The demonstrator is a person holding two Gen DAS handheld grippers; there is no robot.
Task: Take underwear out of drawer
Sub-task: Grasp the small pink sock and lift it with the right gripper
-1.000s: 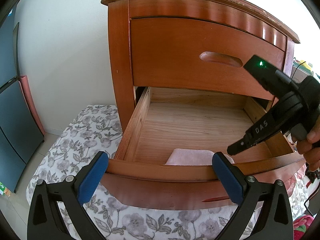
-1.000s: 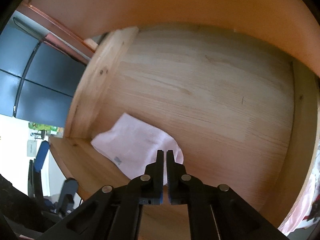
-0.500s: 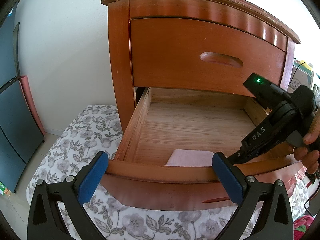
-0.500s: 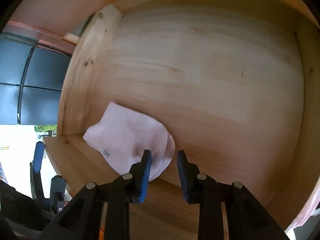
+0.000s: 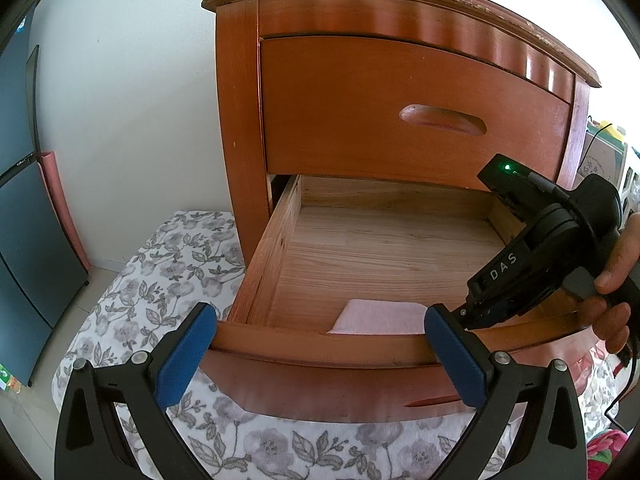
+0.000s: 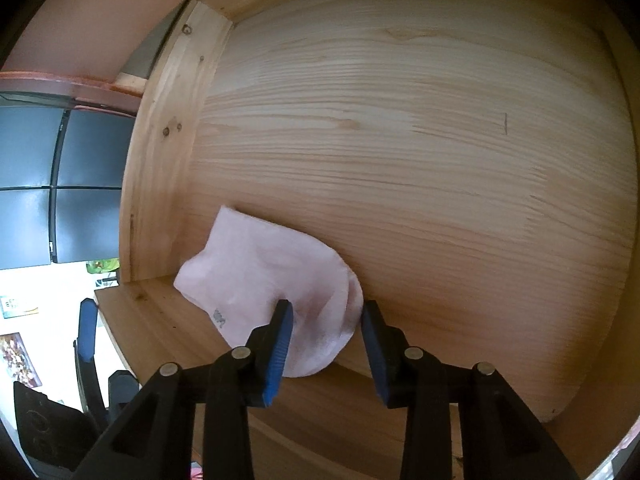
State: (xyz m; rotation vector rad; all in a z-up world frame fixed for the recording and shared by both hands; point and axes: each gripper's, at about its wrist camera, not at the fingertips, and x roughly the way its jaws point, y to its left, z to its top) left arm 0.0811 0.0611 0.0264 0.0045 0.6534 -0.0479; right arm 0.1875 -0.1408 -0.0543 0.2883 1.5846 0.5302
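While the drawer stands pulled out of the nightstand, the task is at its grasp stage: access is gained, and removal is not yet done. The underwear, a pale pink folded piece, lies flat on the drawer floor, against the inside of the drawer front and nearer the drawer's left side wall than its right. No other garment is visible in the drawer.

The right gripper reaches steeply down into the drawer. Its jaws have just been opening and now stand partly spread, with the rounded end of the underwear between the blue pads. The pads do not appear to press on the cloth, so nothing is held. The left gripper hovers outside the drawer front with its fingers spread wide and empty.

Remaining steps, by judgement: lower the pads onto the cloth, close them on the fold, lift the piece over the drawer front, and carry it clear.

Orientation: the underwear's long axis runs roughly along the drawer front. Its square-cornered end points toward the drawer's left side wall; its rounded end points toward the drawer's middle, under the right gripper. A small grey mark shows near the edge closest to the drawer front.
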